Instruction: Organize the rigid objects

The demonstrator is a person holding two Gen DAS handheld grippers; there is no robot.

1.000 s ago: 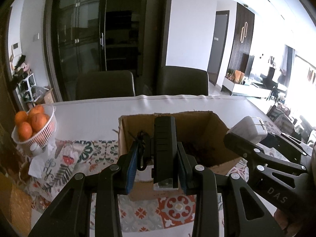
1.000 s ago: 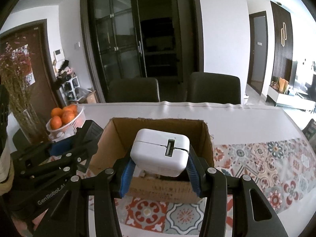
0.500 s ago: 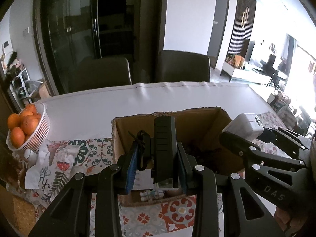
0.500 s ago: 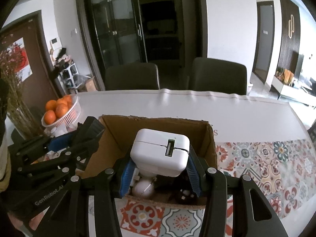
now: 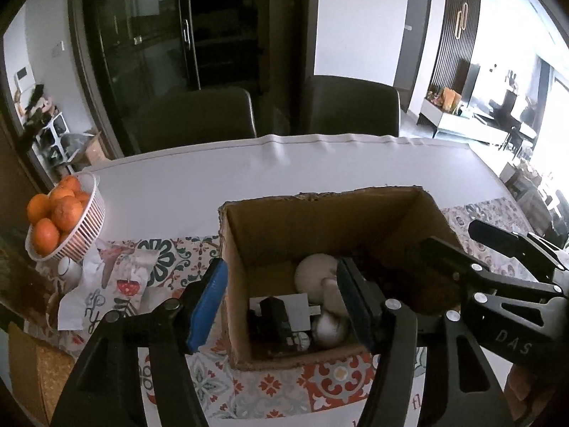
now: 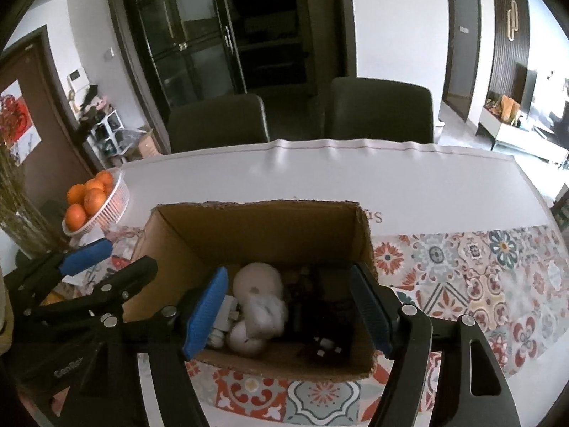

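An open cardboard box stands on the patterned tablecloth. Inside lie a black device, a white adapter, pale round things and dark items. My left gripper is open and empty, its jaws spread over the box's near left part. My right gripper is open and empty above the box's front. Each gripper shows in the other's view, the right one and the left one.
A white basket of oranges stands at the table's left, with crumpled paper beside it. Two dark chairs stand behind the far table edge. The white table stretches beyond the box.
Both grippers opened over the box. The black device left my left gripper and the white adapter left my right gripper; both now lie in the box.
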